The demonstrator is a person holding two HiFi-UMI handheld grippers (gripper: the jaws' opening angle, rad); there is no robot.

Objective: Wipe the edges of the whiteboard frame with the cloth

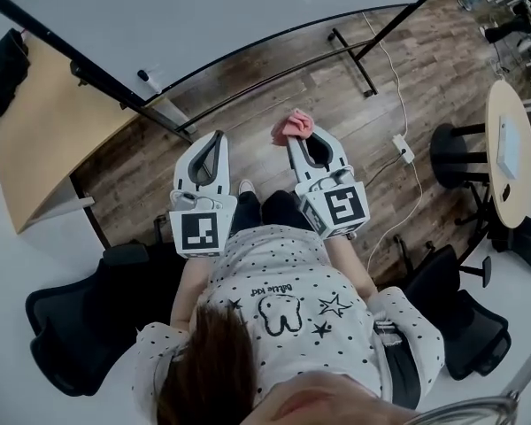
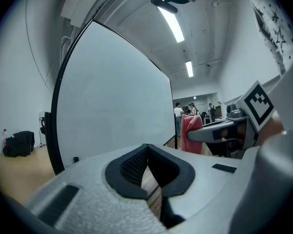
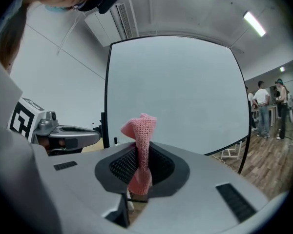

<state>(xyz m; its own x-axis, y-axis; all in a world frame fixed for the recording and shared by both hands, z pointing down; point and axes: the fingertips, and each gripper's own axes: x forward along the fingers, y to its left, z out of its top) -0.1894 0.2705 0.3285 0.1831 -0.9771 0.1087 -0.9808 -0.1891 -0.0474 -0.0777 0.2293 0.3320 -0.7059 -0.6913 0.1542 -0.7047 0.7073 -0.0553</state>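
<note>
Clamping pink cloth [image 3: 142,126] in right tongs [image 3: 138,152], long axis along them, tip toward whiteboard [image 3: 180,91], left tongs [image 2: 147,147] closed empty.

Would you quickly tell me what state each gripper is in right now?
Left gripper: closed, nothing between its jaws.
Right gripper: closed on the pink cloth.
</note>
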